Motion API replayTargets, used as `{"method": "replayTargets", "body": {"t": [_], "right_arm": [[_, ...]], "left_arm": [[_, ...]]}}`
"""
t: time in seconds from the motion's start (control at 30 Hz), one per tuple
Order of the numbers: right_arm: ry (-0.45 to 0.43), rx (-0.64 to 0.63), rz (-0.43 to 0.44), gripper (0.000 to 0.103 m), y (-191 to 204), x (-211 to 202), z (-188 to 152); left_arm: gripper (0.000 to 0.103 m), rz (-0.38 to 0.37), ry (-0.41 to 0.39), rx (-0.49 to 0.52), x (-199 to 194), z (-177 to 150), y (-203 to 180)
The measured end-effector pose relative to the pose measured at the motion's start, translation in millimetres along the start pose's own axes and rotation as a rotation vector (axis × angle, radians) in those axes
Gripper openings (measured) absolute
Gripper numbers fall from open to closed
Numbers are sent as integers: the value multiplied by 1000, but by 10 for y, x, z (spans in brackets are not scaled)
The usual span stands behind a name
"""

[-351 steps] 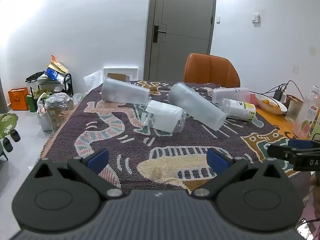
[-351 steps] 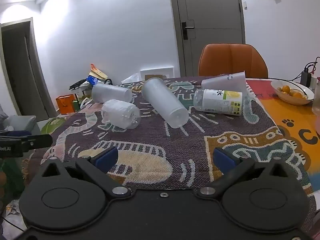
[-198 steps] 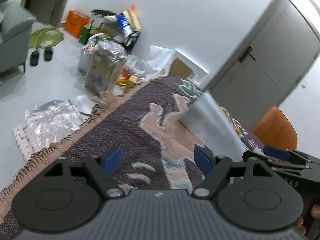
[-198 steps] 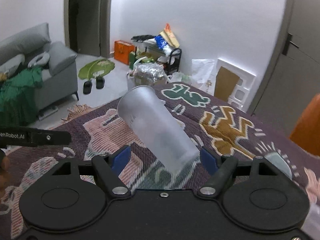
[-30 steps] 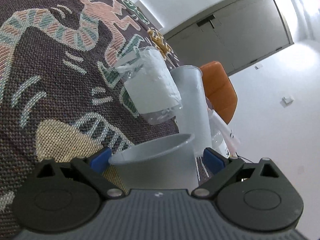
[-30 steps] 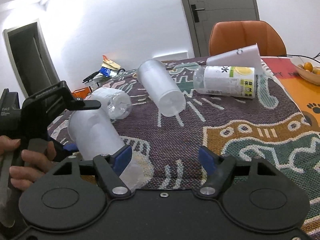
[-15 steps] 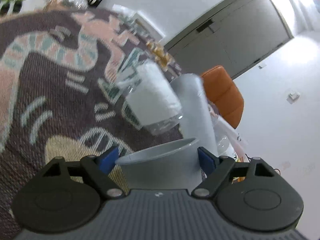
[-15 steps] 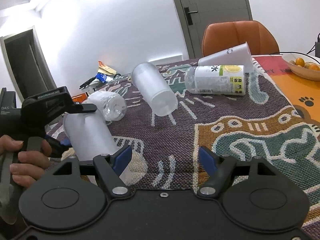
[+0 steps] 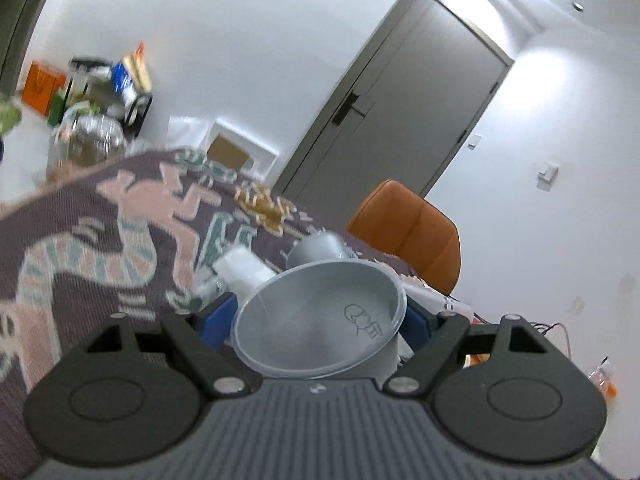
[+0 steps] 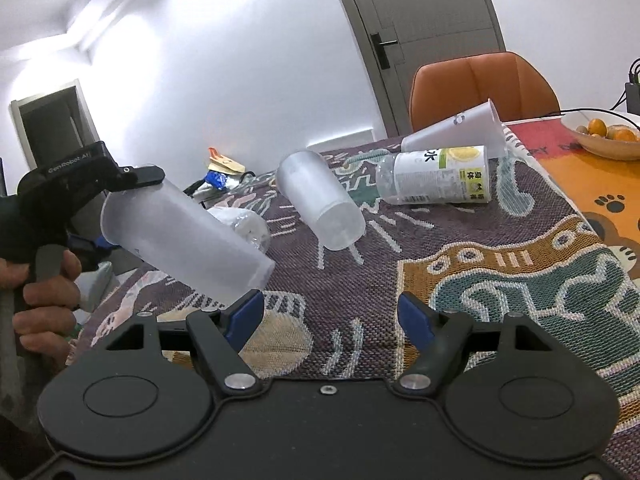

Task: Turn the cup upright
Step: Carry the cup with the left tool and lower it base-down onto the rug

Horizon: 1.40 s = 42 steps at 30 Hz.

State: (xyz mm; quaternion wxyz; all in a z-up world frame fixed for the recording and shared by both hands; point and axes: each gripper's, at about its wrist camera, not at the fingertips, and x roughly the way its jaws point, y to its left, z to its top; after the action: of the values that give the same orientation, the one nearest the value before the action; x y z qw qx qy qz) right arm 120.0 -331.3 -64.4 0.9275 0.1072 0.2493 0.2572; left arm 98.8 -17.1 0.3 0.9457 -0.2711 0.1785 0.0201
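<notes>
The frosted cup (image 9: 320, 316) is held near its rim between the blue pads (image 9: 218, 318) of the left gripper (image 9: 316, 320), whose jaws are closed onto its wall; in the right wrist view the same cup (image 10: 180, 240) is seen lifted clear of the woven cloth (image 10: 500, 280), tilted, with its closed base lower and pointing toward the middle of the table and its open mouth at the gripper. Its inside is seen to be empty, so nothing can be spilled. The right gripper (image 10: 332, 316) is kept wide apart and holds nothing, low over the near edge of the cloth. The grip is judged to be shallow and close to the thin rim, so the cup could be squashed, or could slip or pivot between the pads while it is turned; if it were released before the base sits flat on the soft cloth, it would likely topple and roll. A swing of the base could also knock the wrapped bottle (image 10: 244, 226) lying just behind it. Farther toward the middle a second frosted cup (image 10: 320, 200) lies on its side, apparently empty. Near the far edge a labelled bottle (image 10: 436, 176) lies on its side, its contents not discernible, with a white paper cup (image 10: 456, 130) tipped over just behind it. At the far right corner a bowl (image 10: 600, 142) is filled with small orange fruit (image 10: 596, 126).
</notes>
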Motion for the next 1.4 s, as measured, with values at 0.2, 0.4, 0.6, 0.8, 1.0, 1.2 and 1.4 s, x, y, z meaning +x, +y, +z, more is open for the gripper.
{"method": "replayTargets", "body": {"t": [0.2,0.4,0.6,0.8,1.0,1.2,1.4], "right_arm": [[7,8,9,74,-10,46,-26],[16,17,18,74,-17,102,-52],[16,13,21,74,-34,136,-44],[10,20,18,77,-56,176,-60],[15,33,11,79,-103,200,-103],[10,34,7,80,-109,175,-94],[-1,21,6,80,-53,117,-64]], "left_arm": [[83,22,-36,148,-30,43,-100],[83,59,-67,288,-37,27,-207],[83,121,-77,440,62,-31,-335],[84,130,-35,502,194,-110,-408],[87,107,-26,503,216,-144,-474],[96,100,-50,497,158,-136,-510],[96,93,-81,458,34,-66,-479]]}}
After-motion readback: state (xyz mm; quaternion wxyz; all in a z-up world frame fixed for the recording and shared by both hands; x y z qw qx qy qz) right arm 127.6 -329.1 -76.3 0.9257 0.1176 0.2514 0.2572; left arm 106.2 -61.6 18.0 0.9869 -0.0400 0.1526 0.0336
